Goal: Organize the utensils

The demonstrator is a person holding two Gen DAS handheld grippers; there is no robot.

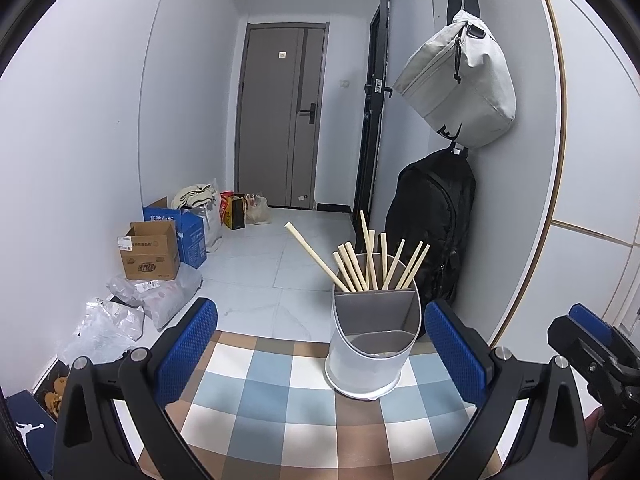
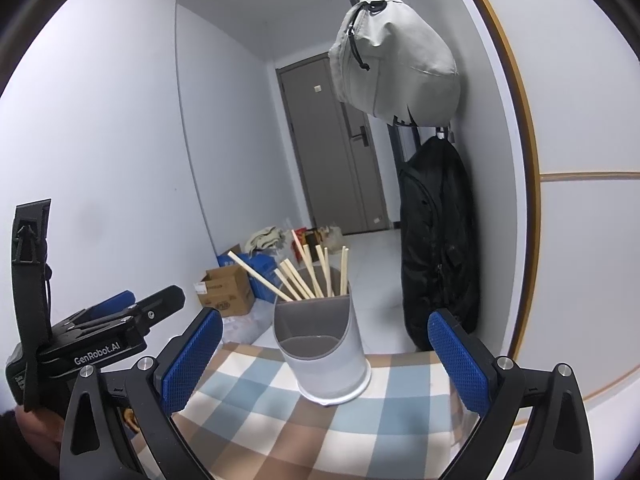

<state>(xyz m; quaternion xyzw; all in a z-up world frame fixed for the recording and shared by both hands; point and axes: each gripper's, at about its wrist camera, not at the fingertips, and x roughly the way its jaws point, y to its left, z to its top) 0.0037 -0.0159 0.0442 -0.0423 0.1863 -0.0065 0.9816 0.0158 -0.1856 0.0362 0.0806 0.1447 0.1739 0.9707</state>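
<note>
Both hand-held grippers, left and right, hover open and empty; the chopsticks already stand in the holder on the checked worktop; apparently little remains.

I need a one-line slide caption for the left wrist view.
Open left gripper faces a white cylindrical utensil holder with wooden chopsticks in its rear compartment, on a checkered tablecloth.

Home hallway: entry door, hung bags, boxes
</note>
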